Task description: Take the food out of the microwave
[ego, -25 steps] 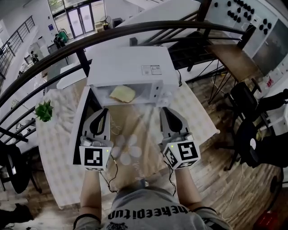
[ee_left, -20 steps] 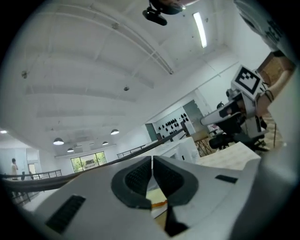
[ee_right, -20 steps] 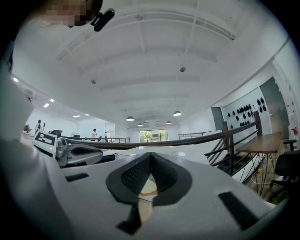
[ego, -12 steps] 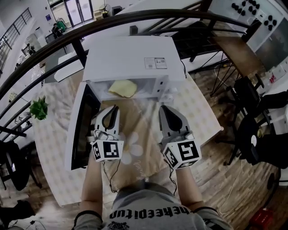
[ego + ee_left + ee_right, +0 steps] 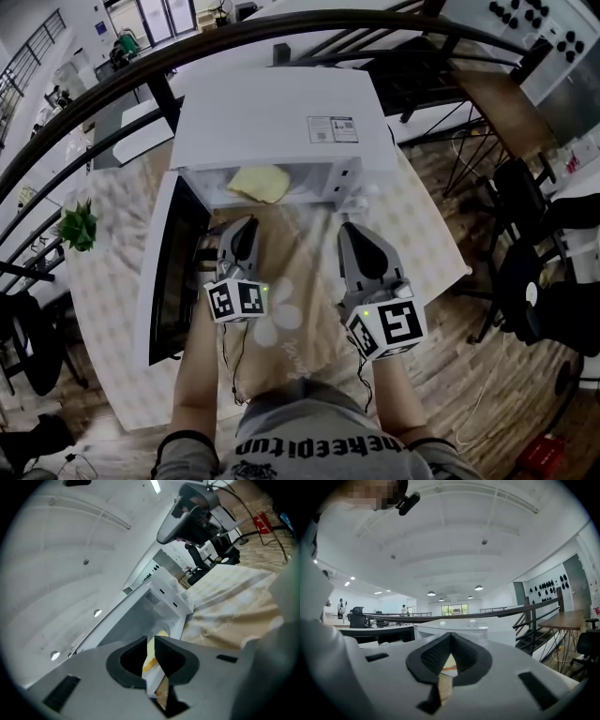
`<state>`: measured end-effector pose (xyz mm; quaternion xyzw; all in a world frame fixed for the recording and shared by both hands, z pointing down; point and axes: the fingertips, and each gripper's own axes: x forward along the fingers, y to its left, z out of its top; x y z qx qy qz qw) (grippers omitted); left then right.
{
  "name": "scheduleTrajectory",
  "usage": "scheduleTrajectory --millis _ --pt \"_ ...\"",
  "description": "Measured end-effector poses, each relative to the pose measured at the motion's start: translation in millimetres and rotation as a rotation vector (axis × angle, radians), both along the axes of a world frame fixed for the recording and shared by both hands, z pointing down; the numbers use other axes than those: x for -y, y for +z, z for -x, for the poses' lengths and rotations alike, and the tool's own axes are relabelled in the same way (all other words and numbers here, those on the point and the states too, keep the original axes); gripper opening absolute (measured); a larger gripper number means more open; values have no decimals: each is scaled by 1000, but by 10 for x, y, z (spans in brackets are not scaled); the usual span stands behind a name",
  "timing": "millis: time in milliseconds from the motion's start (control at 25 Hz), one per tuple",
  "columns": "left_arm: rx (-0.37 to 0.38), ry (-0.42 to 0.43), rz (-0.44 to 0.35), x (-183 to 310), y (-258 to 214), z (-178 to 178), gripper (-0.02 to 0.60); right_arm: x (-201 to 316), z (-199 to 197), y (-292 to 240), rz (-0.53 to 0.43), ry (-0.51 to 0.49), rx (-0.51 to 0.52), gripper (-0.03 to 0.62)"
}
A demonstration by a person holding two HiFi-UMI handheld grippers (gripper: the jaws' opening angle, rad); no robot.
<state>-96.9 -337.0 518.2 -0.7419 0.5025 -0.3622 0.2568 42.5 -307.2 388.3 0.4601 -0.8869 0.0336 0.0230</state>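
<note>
Far left: small green potted plant (image 5: pixel 78 227) on the table's pale patterned cloth (image 5: pixel 112 319). Next to it is the dark-windowed microwave door (image 5: pixel 178 281), swung wide open to the left. The white box microwave (image 5: pixel 277 117) sits at the table's far edge, cavity facing me. The food, a flat pale-yellow slice (image 5: pixel 258 183), lies inside the cavity toward its left side. Nothing is touching it.

My left gripper (image 5: pixel 246 225) is over the cloth just in front of the opening, rolled to one side and aimed into the cavity. Its fingers (image 5: pixel 171 651) are closed down to a thin slit with nothing pinched; the slice shows through the slit, well beyond the tips.

My right gripper (image 5: pixel 352 231) is beside it, in front of the control-panel side, held level and well apart from the food. Its fingers (image 5: pixel 464 656) meet tip to tip, empty.

Room: a dark curved handrail (image 5: pixel 281 42) arcs behind the microwave, with glass doors (image 5: pixel 155 19) far back on the left. On the right is wood-plank floor (image 5: pixel 469 375) with black chairs (image 5: pixel 520 281), plus a wooden-topped side table (image 5: pixel 567 618). The white ceiling has round lamps (image 5: pixel 431 593).
</note>
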Motion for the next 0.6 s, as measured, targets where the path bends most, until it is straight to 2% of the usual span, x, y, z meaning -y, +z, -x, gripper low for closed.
scheduleTrajectory --millis 120,280,600 --pt "68 11 13 92 162 10 74 24 -32 20 7 9 -7 5" --pt "122 14 49 176 299 -6 89 59 -88 70 18 22 -17 5" --pt "216 39 67 399 570 -12 125 104 -193 185 46 47 -37 5"
